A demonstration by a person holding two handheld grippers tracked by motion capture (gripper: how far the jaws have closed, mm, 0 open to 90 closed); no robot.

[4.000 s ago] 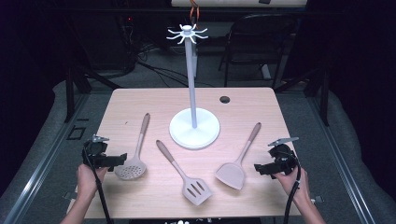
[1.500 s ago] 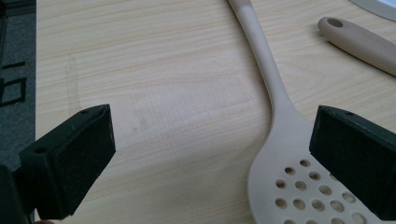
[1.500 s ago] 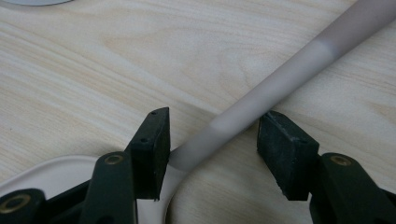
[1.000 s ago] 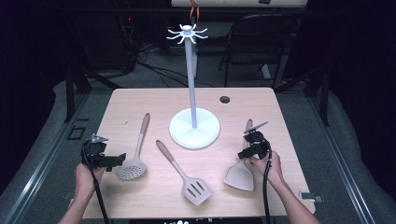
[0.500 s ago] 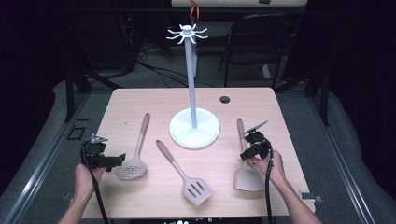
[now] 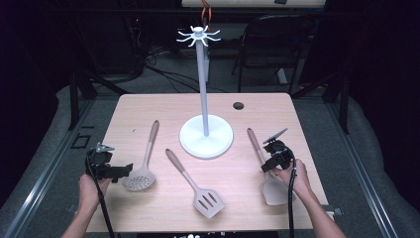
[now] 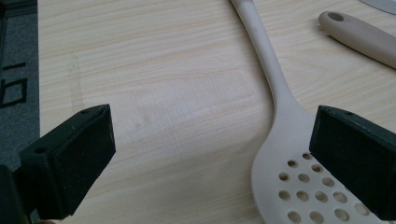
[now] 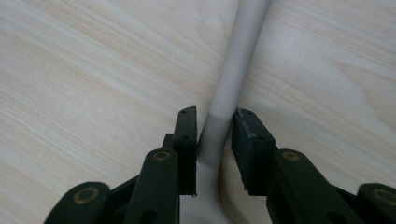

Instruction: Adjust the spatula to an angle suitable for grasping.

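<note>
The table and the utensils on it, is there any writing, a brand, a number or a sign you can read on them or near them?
None can be read: the table, the three utensils, namely the solid turner, slotted turner and skimmer, and the white stand are all plain.
Black marks on the floor left of the table: cut off, not readable.

My left claw point(image 6: 126, 169) lay low with jaws wide apart. My right claw point(image 6: 266, 166) pointed down, its jaws just closing, nearly together.
</note>
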